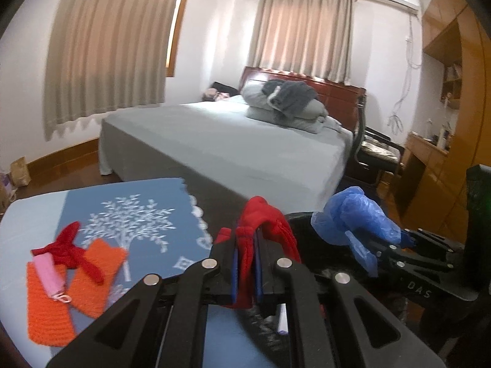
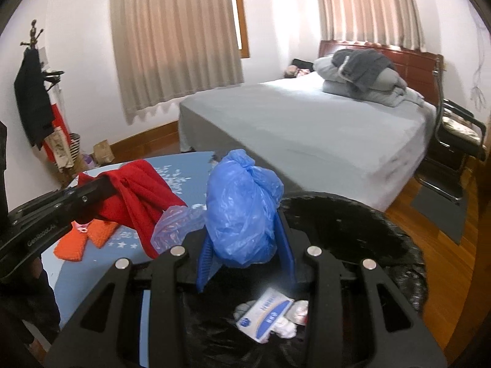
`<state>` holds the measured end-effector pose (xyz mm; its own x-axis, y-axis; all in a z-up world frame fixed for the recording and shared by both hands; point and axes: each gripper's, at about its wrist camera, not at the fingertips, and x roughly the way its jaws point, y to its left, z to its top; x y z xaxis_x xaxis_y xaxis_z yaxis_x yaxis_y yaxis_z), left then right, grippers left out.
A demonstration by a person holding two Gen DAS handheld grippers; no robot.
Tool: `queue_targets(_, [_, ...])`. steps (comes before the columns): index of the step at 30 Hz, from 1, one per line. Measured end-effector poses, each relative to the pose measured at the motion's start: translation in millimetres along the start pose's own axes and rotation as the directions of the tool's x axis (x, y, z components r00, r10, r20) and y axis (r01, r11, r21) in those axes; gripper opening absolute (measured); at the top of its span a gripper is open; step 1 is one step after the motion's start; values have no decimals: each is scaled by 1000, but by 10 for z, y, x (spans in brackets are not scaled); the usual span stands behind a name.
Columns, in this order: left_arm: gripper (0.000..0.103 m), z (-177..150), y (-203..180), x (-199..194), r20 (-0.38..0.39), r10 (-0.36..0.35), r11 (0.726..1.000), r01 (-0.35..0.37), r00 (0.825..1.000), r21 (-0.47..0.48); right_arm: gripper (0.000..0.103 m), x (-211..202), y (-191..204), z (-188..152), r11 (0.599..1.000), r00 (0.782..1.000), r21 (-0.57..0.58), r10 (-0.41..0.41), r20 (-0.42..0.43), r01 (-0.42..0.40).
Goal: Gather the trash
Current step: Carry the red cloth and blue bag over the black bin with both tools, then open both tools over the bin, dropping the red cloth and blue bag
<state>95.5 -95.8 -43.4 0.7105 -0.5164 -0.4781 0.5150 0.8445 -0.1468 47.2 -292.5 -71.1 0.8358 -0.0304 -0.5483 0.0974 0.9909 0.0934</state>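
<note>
My left gripper is shut on a red knitted cloth and holds it at the table's right edge, beside the bin; it also shows in the right wrist view. My right gripper is shut on a crumpled blue plastic bag and holds it over the black-lined trash bin. The bag also shows in the left wrist view. Inside the bin lie a white and blue packet and crumpled white paper.
On the blue tablecloth lie two orange knitted pieces, a red knitted bow and a pink strap. A grey bed stands behind. A chair and wooden cabinets are at the right.
</note>
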Motion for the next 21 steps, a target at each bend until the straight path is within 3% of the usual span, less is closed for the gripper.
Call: queue_targets(21, [8, -45, -950, 522, -59, -175, 979, 180, 983, 92, 36, -194, -858, -296, 983, 987, 90, -159, -21, 161])
